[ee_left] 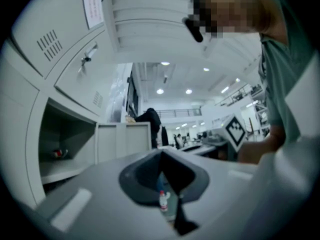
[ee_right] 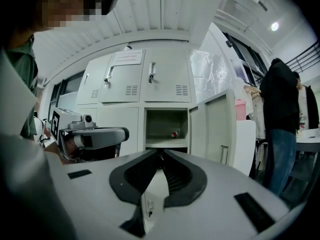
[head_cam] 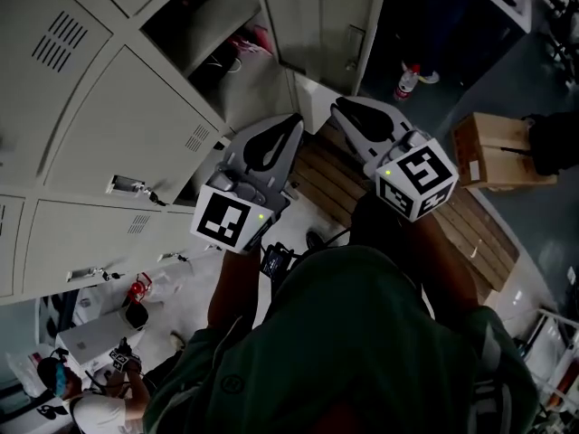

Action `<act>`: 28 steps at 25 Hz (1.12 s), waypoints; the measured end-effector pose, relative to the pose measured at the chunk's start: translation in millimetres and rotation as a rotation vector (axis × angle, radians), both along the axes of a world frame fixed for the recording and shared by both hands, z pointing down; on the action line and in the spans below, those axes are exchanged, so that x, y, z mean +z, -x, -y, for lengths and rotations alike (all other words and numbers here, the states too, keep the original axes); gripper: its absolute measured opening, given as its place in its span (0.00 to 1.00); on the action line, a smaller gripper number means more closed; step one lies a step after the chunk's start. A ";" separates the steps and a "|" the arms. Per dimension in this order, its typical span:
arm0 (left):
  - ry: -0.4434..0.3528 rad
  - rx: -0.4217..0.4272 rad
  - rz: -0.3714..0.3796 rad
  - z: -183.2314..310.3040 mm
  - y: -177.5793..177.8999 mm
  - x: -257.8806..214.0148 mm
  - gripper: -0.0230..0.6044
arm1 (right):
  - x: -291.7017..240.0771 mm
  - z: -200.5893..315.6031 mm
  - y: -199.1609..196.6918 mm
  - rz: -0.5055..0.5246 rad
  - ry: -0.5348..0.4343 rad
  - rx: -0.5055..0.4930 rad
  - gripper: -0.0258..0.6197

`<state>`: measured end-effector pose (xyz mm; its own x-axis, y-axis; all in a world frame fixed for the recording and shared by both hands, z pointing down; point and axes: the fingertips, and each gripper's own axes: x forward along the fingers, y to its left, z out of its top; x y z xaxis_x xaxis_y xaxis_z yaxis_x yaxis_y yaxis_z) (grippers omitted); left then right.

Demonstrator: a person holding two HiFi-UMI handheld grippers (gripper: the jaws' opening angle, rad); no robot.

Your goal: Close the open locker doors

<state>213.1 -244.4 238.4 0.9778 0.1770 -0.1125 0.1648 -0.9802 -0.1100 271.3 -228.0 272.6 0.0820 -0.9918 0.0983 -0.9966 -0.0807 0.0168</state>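
left gripper (head_cam: 291,123): jaws closed, empty; right gripper (head_cam: 340,108): jaws closed, empty; open locker door (ee_right: 220,129): swung out right of its compartment (ee_right: 166,125), ahead of both grippers, untouched

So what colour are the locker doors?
The locker doors are pale grey, clearest in the right gripper view.

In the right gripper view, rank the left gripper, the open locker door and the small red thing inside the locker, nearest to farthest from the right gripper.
1. The left gripper, close alongside at left.
2. The open locker door, ahead to the right, swung outward.
3. The small red thing, deepest, inside the open compartment.
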 end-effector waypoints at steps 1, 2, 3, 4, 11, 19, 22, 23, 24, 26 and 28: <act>0.003 0.003 -0.001 0.3 -3.3 -0.1 0.04 | -0.3 -0.1 -5.2 0.000 0.000 0.008 0.10; 0.004 0.005 0.001 0.5 -6.8 0.3 0.04 | -0.4 -0.4 -10.5 0.001 0.000 0.016 0.10; 0.005 0.007 0.003 0.7 -10.5 0.9 0.04 | -0.3 -0.7 -16.3 0.002 0.000 0.022 0.10; 0.005 0.008 0.006 0.8 -14.7 1.4 0.04 | 0.0 -1.2 -22.4 0.004 0.000 0.029 0.10; 0.003 0.006 0.044 -0.7 -53.2 6.4 0.04 | 6.2 -2.3 -71.8 0.024 0.007 0.047 0.10; -0.007 -0.002 0.085 -6.7 -117.7 14.3 0.04 | 15.0 1.8 -132.7 0.049 0.014 0.012 0.10; -0.008 -0.010 0.095 -8.5 -143.6 18.2 0.04 | 17.9 3.1 -153.7 0.054 0.015 -0.012 0.10; -0.007 -0.013 0.100 -9.5 -152.0 19.8 0.04 | 19.3 3.5 -160.7 0.057 0.015 -0.022 0.10; -0.007 -0.016 0.105 -10.2 -160.3 21.6 0.04 | 20.5 4.2 -167.3 0.058 0.015 -0.033 0.10; -0.007 -0.022 0.117 -11.1 -175.7 25.0 0.04 | 22.4 6.2 -178.2 0.060 0.015 -0.062 0.10; -0.005 -0.028 0.126 -12.0 -189.0 27.8 0.04 | 25.0 8.9 -184.4 0.059 0.019 -0.105 0.10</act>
